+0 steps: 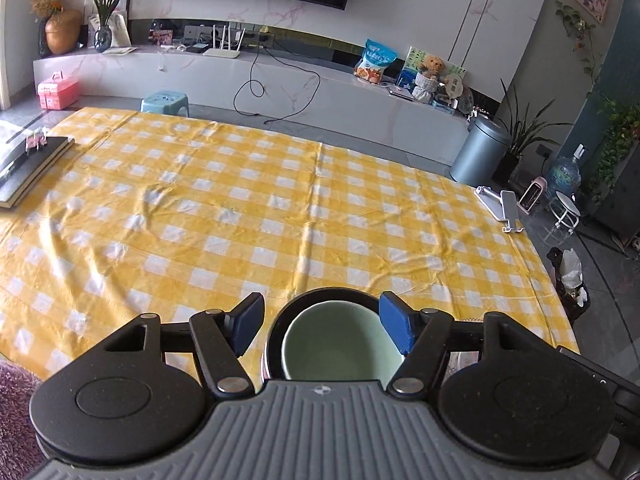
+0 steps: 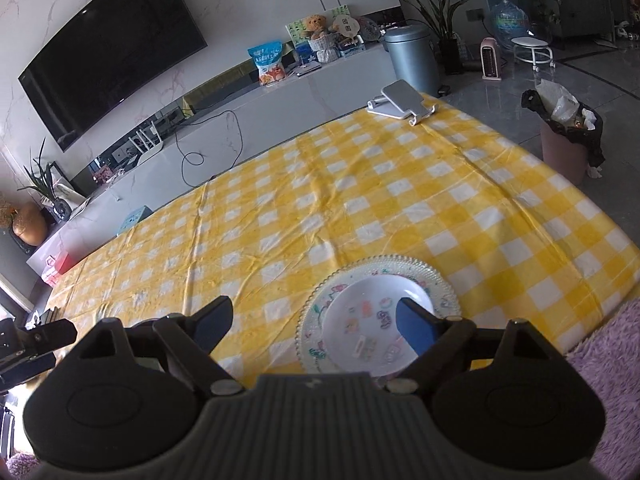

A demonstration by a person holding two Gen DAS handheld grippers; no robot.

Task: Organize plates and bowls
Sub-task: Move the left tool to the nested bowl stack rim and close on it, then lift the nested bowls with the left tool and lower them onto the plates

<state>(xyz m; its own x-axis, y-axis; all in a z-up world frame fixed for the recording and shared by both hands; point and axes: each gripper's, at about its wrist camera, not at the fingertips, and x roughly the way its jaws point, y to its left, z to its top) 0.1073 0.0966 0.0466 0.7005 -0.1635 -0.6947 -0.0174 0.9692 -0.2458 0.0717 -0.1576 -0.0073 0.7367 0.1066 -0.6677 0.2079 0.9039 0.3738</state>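
A pale green bowl point(image 1: 340, 344) sits nested inside a dark bowl point(image 1: 320, 293) near the table's front edge. My left gripper point(image 1: 322, 326) hangs above them, open, its blue pads point(image 1: 396, 324) apart on either side and touching neither bowl. In the right wrist view a small white plate with coloured stickers point(image 2: 372, 332) lies on a larger clear beaded plate point(image 2: 432, 280). My right gripper point(image 2: 310, 328) stands open over the plates' left side with nothing between its fingers; the right pad point(image 2: 416, 328) overlaps the white plate in the picture.
A yellow checked cloth point(image 1: 248, 216) covers the table. Dark books point(image 1: 28, 168) lie at its far left, a white phone stand point(image 1: 500, 204) at its far right corner. Beyond are a TV bench, a grey bin point(image 1: 480, 152) and a lined waste bin point(image 2: 568, 136). Purple rug point(image 2: 600, 360) at front.
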